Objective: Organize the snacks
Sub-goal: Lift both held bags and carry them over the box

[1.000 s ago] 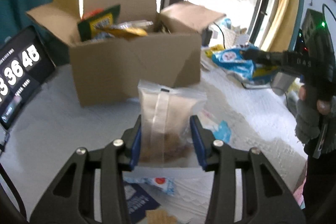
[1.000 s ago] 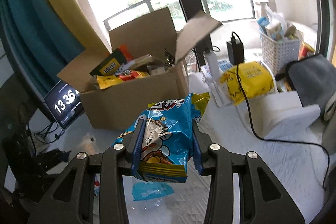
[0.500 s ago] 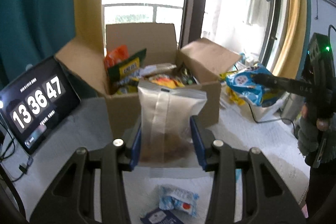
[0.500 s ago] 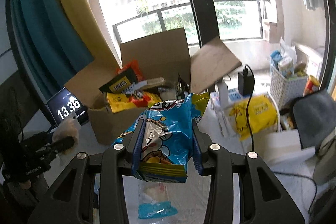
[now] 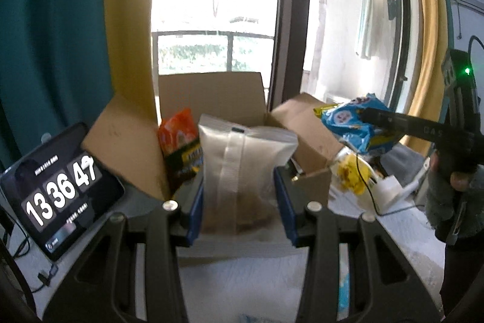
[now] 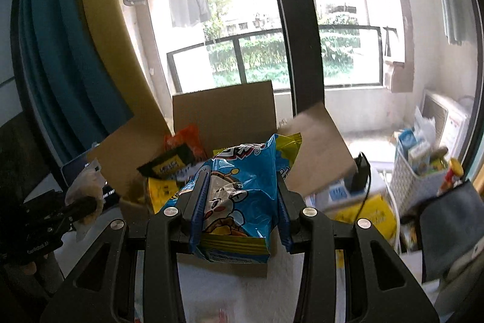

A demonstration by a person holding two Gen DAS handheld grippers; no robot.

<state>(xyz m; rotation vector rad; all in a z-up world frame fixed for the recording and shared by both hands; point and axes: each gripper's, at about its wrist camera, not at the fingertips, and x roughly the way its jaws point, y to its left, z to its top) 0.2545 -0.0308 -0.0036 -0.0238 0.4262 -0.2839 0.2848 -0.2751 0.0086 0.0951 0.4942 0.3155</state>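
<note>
My left gripper (image 5: 240,200) is shut on a clear snack bag (image 5: 242,168) with brown pieces inside, held upright in front of the open cardboard box (image 5: 211,94). My right gripper (image 6: 242,203) is shut on a blue cartoon chip bag (image 6: 242,186), also raised before the box (image 6: 224,114). Several snack packs, orange, dark green and yellow, stand inside the box. In the left wrist view the right gripper (image 5: 367,115) with the blue bag (image 5: 348,123) hangs at the right. In the right wrist view the left gripper (image 6: 84,205) with its clear bag (image 6: 84,180) shows at the left.
A tablet clock (image 5: 57,192) leans left of the box. A yellow packet (image 6: 369,211), a charger with a cable (image 6: 360,174), a white basket (image 6: 414,186) of items and a grey cloth (image 6: 450,220) lie to the right. Small packets lie on the white tabletop (image 5: 242,286) below.
Both grippers have risen with their bags and tilted up towards the box, so the box opening now sits behind the bags and more window shows. The grips are unchanged.
</note>
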